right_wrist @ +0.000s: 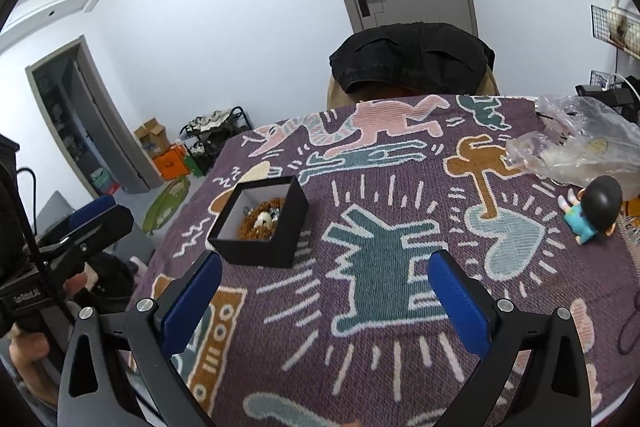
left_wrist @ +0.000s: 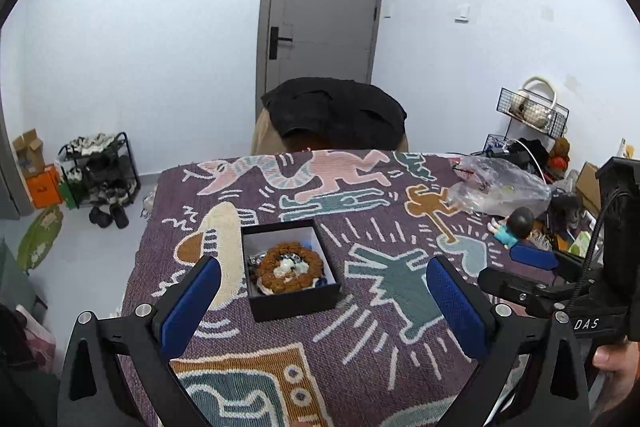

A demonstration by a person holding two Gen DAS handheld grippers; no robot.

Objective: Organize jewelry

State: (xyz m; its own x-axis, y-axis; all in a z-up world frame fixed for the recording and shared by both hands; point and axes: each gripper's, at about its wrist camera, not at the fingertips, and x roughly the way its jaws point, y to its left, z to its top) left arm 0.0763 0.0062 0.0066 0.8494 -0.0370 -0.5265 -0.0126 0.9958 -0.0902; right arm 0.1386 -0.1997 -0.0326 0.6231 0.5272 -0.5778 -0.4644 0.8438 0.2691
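Note:
An open black box [left_wrist: 292, 269] sits on the patterned purple tablecloth [left_wrist: 360, 327]. Inside lie a brown crocheted lion-face piece [left_wrist: 289, 267] and small jewelry bits, partly hidden. My left gripper [left_wrist: 324, 291] is open and empty, just short of the box, which sits between its fingers toward the left one. My right gripper [right_wrist: 325, 285] is open and empty; the box [right_wrist: 260, 223] lies ahead to its left. The right gripper shows at the right in the left wrist view [left_wrist: 536, 259]. The left gripper shows at the left in the right wrist view [right_wrist: 96, 213].
A small doll [right_wrist: 588, 211] with dark hair lies on the cloth's right side beside a crumpled clear plastic bag [right_wrist: 580, 143]. A chair draped in black clothing [left_wrist: 336, 111] stands behind the table. A shoe rack [left_wrist: 100, 167] is on the floor at left.

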